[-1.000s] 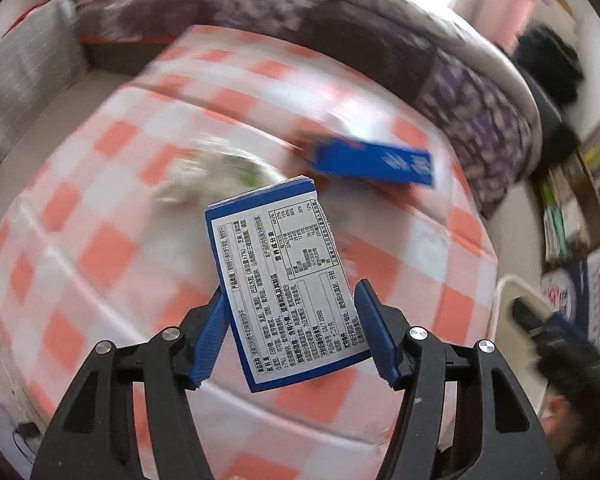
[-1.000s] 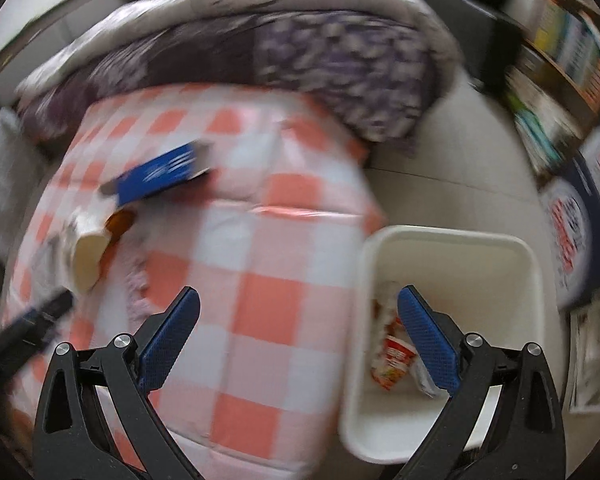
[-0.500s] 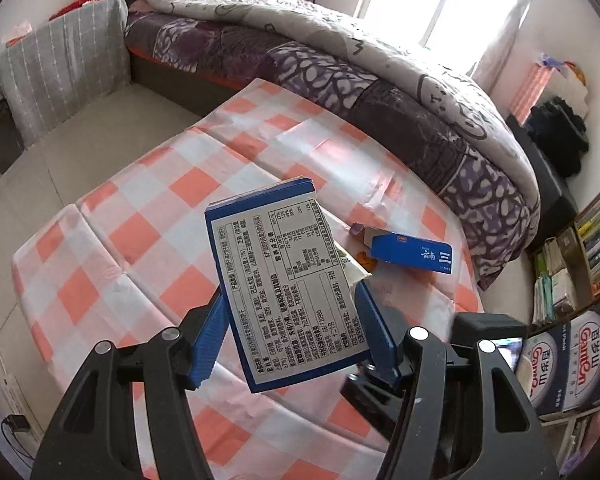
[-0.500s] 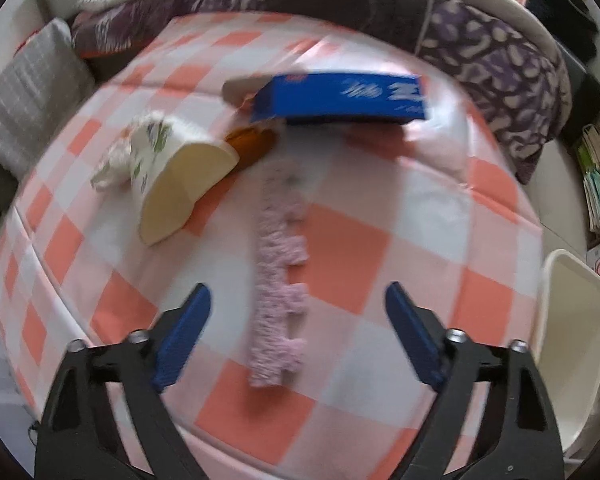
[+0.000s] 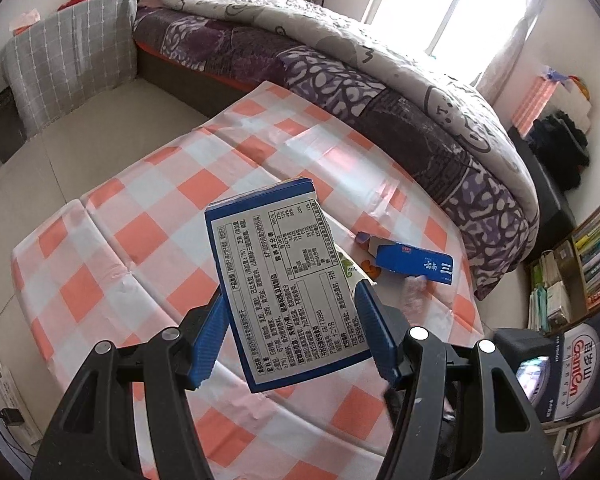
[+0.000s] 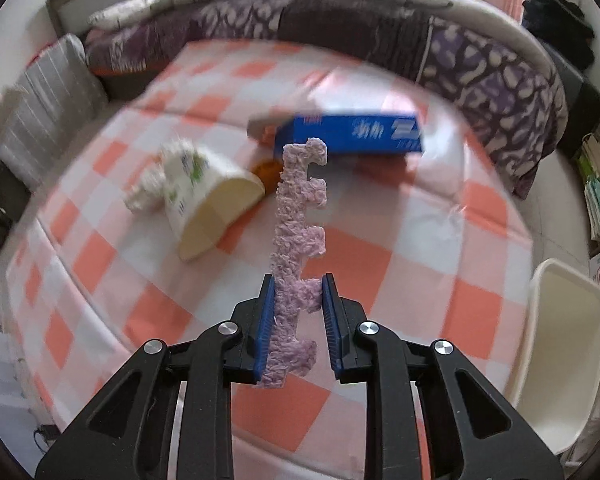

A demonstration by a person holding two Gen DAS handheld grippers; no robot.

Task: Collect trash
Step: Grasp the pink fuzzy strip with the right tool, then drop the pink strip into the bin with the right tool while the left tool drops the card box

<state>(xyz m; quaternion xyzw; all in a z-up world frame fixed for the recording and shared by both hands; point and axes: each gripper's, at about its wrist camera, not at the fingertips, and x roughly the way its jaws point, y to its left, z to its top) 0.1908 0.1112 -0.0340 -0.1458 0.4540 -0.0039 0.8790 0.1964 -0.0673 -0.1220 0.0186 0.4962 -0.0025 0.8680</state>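
Observation:
My left gripper [image 5: 292, 296] is shut on a blue-edged white carton [image 5: 276, 248] with printed text, held tilted above the checked tablecloth [image 5: 148, 240]. In the right wrist view my right gripper [image 6: 298, 284] has its jaws closing, and both pads press on the lower part of a pink notched foam strip [image 6: 298, 216] that stands up from them. Behind the strip on the table lie a long blue box [image 6: 352, 136], a tipped paper cup [image 6: 208, 204] with crumpled tissue [image 6: 148, 192] beside it, and a small orange scrap [image 6: 266, 170].
A white bin [image 6: 564, 352] stands on the floor off the table's right edge. A bed with a purple patterned quilt [image 5: 380, 92] runs along the far side. Bookshelves [image 5: 592, 256] are at the right, a grey cushion [image 5: 72, 56] at the left.
The right gripper swung from over the bin to the table and its wide jaws came together on the pink strip. The left gripper rose and pulled back, still holding the carton.

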